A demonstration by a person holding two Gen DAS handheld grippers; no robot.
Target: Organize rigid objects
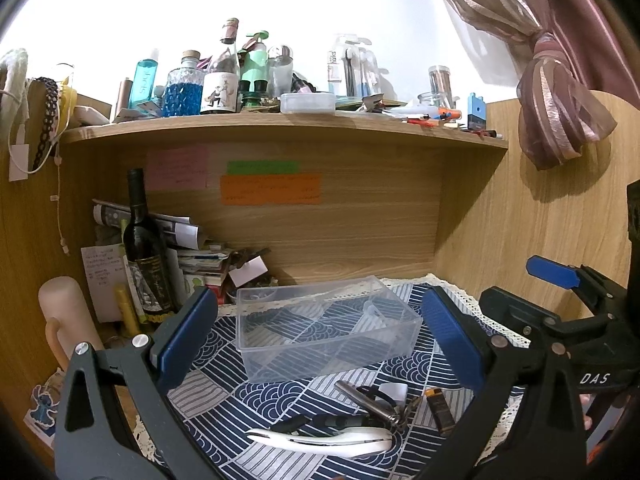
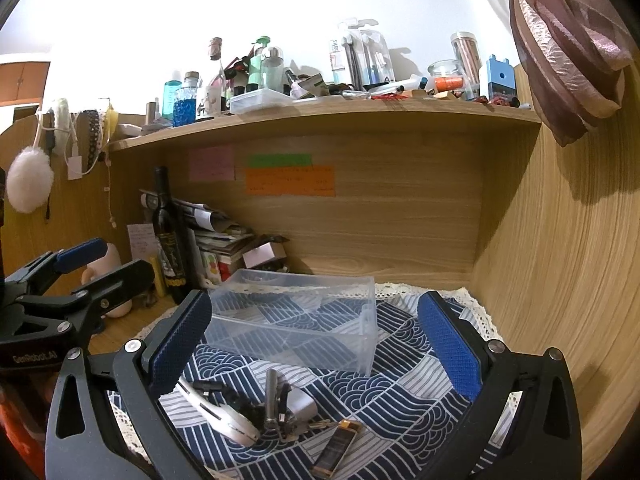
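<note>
A clear plastic divided box (image 1: 324,330) (image 2: 296,326) stands on the blue wave-pattern cloth (image 1: 224,408) (image 2: 400,396). In front of it lie a white-handled tool (image 1: 320,438) (image 2: 218,414), a bunch of keys with a metal piece (image 1: 368,398) (image 2: 276,404), a small white block (image 1: 394,392) (image 2: 302,404) and a brown lighter (image 1: 440,408) (image 2: 338,450). My left gripper (image 1: 320,332) is open and empty above these items. My right gripper (image 2: 316,340) is open and empty, also above them. Each gripper shows at the edge of the other's view (image 1: 560,300) (image 2: 72,280).
A dark wine bottle (image 1: 144,248) (image 2: 170,236), stacked papers and boxes (image 1: 200,256) (image 2: 224,240) and a pale mug (image 1: 64,320) crowd the left. A wooden back panel (image 1: 340,220) and right side wall (image 2: 560,280) close in the desk. A cluttered shelf (image 1: 280,120) hangs overhead.
</note>
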